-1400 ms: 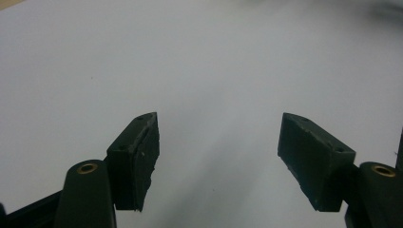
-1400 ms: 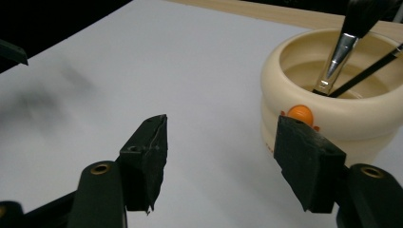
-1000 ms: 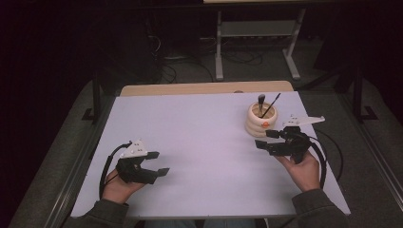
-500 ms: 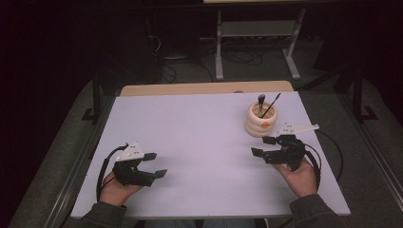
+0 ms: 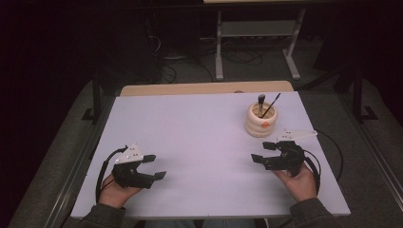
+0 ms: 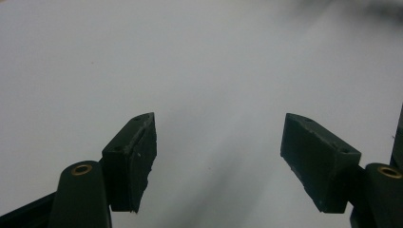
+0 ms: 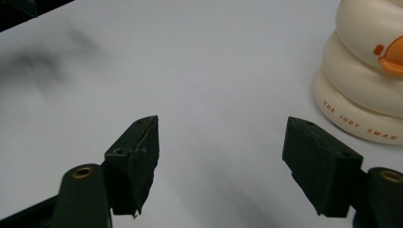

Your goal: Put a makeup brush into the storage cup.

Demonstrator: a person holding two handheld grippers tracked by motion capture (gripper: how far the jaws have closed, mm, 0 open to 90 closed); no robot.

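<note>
Pulled back toward the near edge of the table (image 5: pixel 199 114) and a little lower than a moment ago, away from the cream ringed cup (image 5: pixel 260 122) at far right with its two dark brushes (image 5: pixel 266 104) standing inside — probably a finished placement, or a pause between steps. Right tool (image 5: pixel 261 153) with jaws just widened, now spread apart, nothing between them, cup just beyond and to one side in the right gripper view (image 7: pixel 366 80). Left tool (image 5: pixel 154 167) unmoved at near left — spread too, holding nothing, hovering over bare table.
</note>
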